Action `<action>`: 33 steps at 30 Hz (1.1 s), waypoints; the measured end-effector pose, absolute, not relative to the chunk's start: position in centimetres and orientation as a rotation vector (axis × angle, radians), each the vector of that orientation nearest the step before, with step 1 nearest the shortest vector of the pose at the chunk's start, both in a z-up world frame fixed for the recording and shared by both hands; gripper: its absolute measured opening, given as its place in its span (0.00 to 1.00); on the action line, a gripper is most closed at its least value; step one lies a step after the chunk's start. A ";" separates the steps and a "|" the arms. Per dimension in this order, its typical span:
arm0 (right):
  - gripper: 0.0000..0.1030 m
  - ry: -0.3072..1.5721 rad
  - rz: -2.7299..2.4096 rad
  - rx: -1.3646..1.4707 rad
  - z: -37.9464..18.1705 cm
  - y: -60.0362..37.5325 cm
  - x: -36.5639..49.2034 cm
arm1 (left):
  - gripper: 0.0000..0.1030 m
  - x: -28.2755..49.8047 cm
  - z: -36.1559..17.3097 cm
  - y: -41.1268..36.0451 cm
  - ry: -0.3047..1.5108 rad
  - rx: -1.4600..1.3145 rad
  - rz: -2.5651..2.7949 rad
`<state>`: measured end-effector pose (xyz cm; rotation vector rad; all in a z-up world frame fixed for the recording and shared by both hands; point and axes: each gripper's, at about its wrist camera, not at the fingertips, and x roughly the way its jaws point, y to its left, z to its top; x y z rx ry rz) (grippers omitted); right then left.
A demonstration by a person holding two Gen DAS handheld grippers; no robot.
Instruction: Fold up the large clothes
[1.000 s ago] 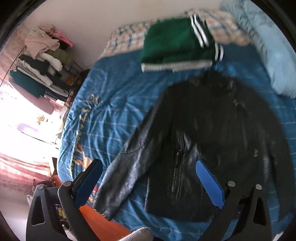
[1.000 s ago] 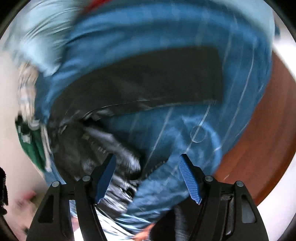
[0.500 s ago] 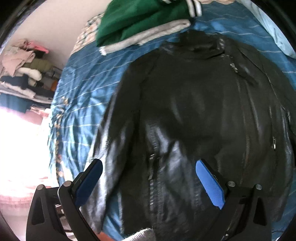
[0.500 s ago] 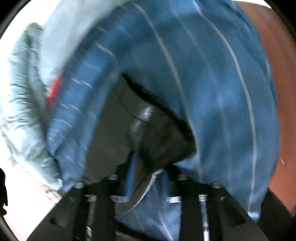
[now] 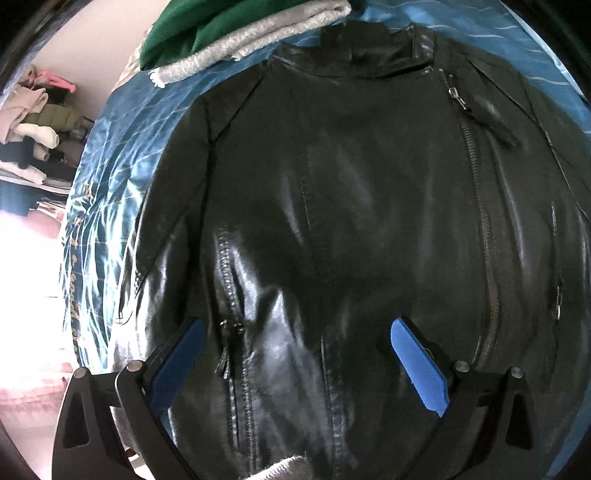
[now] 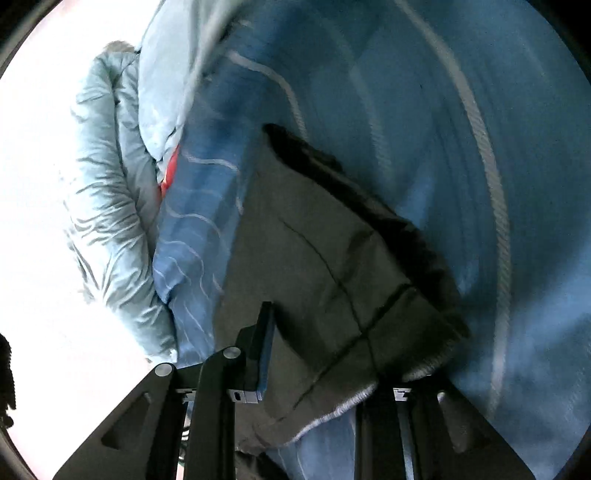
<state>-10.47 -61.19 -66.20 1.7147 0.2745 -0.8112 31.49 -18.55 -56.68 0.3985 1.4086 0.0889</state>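
Observation:
A black leather jacket [image 5: 351, 229] lies flat and face up on the blue bedspread [image 5: 107, 192], collar at the far end. My left gripper [image 5: 295, 354] is open and hovers close over the jacket's lower front, empty. My right gripper [image 6: 317, 354] is shut on the end of a jacket sleeve [image 6: 332, 266], whose grey lining and dark fuzzy edge show between the jaws; the right finger is hidden by the fabric. The sleeve is lifted above the blue bedspread [image 6: 424, 92].
A folded green garment with a grey one under it [image 5: 236, 33] lies beyond the collar. Shelves of clothes [image 5: 33, 122] stand at the left beside bright window glare. A pale blue quilt [image 6: 110, 206] lies bunched at the bed's edge.
My left gripper has moved down and closer over the jacket, still open. My right gripper has closed on the sleeve end and lifted it off the bed.

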 end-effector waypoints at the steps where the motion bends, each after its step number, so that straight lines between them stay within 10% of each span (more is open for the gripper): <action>1: 0.23 0.261 -0.795 1.721 -66.3 -61.2 -11.5 | 1.00 31.7 -56.7 -18.6 1.405 0.395 0.087; 6: 0.06 0.342 -0.830 1.665 -64.2 -62.7 -8.7 | 1.00 32.5 -56.5 -19.2 1.376 0.374 0.087; 23: 0.06 0.508 -0.317 1.287 -39.7 -55.9 16.8 | 1.00 33.5 -55.5 -11.6 1.393 0.162 0.225; 33: 0.06 1.168 0.025 0.767 -49.3 -28.2 39.8 | 1.00 32.9 -54.1 2.5 1.357 -0.031 0.495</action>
